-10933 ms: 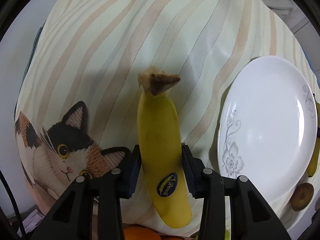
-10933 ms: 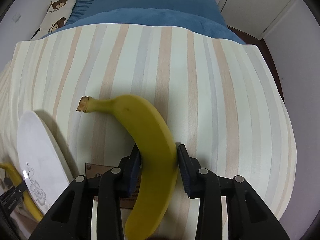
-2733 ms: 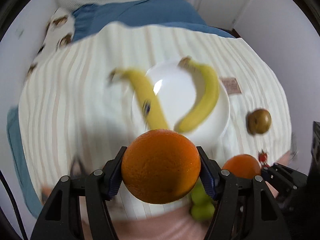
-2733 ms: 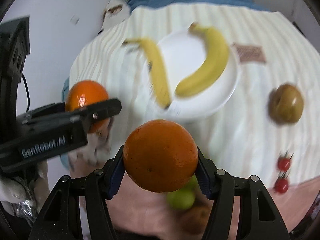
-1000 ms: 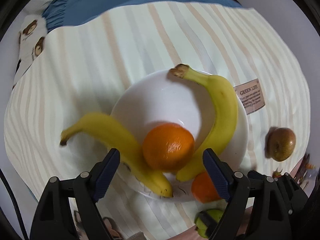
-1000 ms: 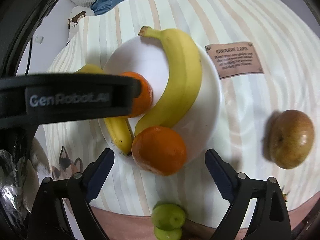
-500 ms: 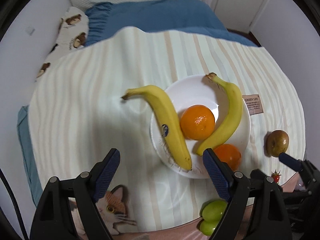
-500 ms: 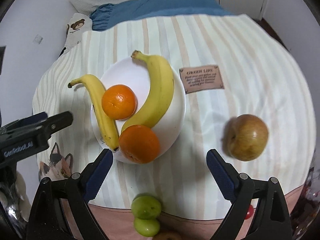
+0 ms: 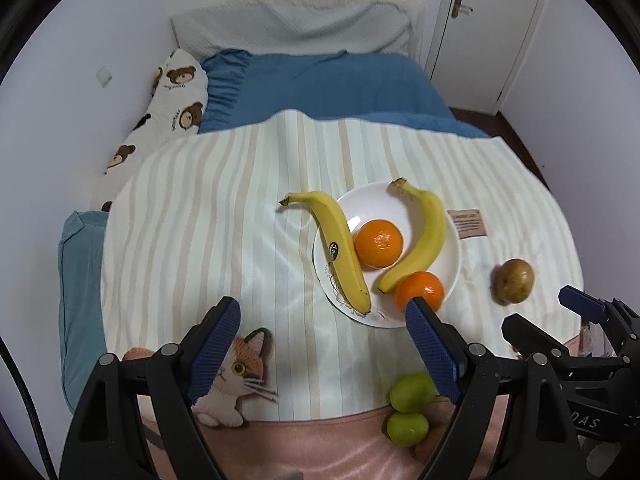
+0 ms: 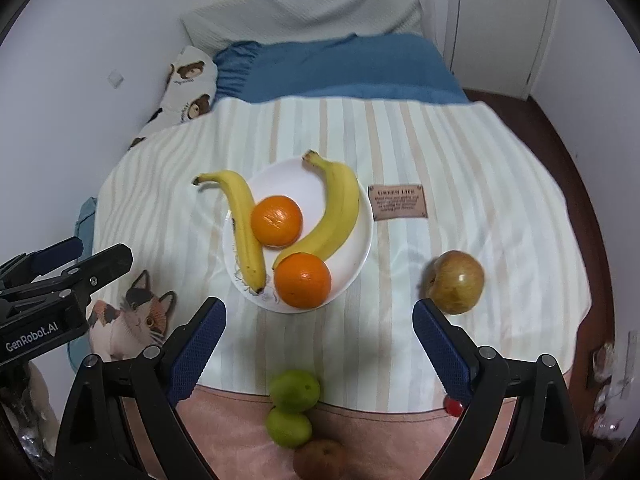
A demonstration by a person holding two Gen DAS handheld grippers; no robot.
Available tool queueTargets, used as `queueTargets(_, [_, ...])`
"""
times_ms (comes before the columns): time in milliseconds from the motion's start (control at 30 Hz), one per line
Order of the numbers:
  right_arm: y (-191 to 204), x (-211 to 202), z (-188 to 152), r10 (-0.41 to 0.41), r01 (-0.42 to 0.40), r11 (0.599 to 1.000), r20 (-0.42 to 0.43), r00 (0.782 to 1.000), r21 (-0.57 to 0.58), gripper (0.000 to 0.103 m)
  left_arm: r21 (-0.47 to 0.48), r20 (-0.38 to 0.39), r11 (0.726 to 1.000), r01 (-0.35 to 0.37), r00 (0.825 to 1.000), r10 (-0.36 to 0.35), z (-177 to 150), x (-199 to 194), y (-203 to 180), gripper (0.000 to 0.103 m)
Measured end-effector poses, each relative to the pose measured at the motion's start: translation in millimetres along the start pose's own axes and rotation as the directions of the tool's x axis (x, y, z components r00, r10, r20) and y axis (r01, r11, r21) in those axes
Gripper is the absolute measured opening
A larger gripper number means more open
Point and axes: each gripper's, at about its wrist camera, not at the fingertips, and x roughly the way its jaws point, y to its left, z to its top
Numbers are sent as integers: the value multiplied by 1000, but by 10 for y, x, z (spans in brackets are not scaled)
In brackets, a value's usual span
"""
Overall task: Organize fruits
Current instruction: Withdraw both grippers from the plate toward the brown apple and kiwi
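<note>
A white plate (image 9: 454, 240) (image 10: 360, 248) on the striped cloth holds two bananas (image 9: 340, 248) (image 10: 336, 208) and two oranges (image 9: 378, 243) (image 10: 303, 280). A brownish apple (image 9: 513, 281) (image 10: 456, 282) lies on the cloth right of the plate. Two green fruits (image 9: 410, 394) (image 10: 294, 390) lie near the front edge, with a brown fruit (image 10: 320, 458) below them and a small red fruit (image 10: 453, 404) at the right. My left gripper (image 9: 324, 344) and my right gripper (image 10: 320, 344) are both open and empty, held high and back from the plate.
The striped cloth (image 9: 224, 216) with a cat print (image 9: 236, 372) and a sewn label (image 10: 398, 202) covers a bed. Blue bedding (image 9: 320, 84) and a bear-print pillow (image 9: 176, 108) lie beyond. White walls stand at left and a door (image 9: 480, 24) at back right.
Both grippers let go of their oranges onto the plate, opened, and drew up and back, so the whole bed shows now.
</note>
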Motion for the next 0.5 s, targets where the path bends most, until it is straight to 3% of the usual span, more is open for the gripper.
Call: queueTargets(500, [121, -913, -149, 35, -32, 999, 142, 989, -19, 97, -34, 115, 999, 16, 993, -12, -302, -764, -11, 84])
